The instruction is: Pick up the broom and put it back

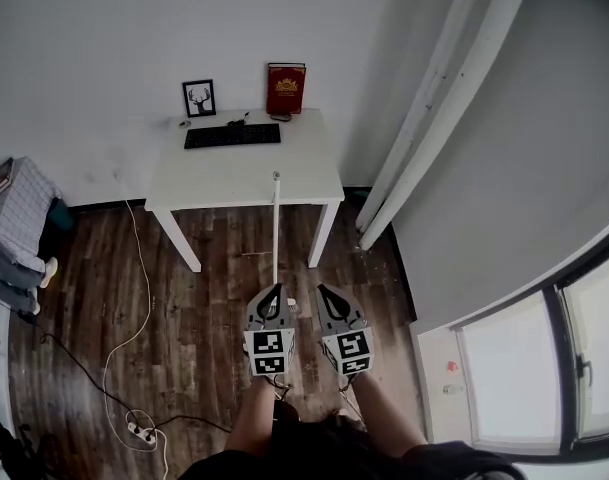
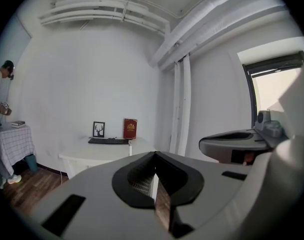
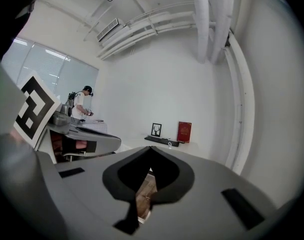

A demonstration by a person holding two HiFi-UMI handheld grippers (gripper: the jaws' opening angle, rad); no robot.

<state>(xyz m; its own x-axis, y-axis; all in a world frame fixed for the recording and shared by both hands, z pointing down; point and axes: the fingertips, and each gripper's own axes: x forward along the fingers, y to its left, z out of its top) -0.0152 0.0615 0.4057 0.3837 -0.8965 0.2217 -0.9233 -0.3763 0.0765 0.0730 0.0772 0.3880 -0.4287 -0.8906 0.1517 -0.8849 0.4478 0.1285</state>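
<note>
The broom shows as a thin white handle (image 1: 276,230) running from my left gripper (image 1: 274,291) up toward the white table; its head is hidden below the grippers. My left gripper is shut on the handle. In the left gripper view the handle (image 2: 153,186) passes between the closed jaws of the left gripper (image 2: 154,155), and its tip (image 2: 130,147) stands up in front of the table. My right gripper (image 1: 323,291) sits just right of the handle, apart from it. In its own view the right gripper (image 3: 151,150) is shut, with only floor showing through the gap.
The white table (image 1: 244,180) carries a keyboard (image 1: 232,135), a framed picture (image 1: 198,98) and a red book (image 1: 286,89). White pipes (image 1: 424,138) run down the right wall. A cable and power strip (image 1: 142,430) lie on the floor. A person (image 3: 82,104) stands at a cloth-covered table (image 1: 19,208).
</note>
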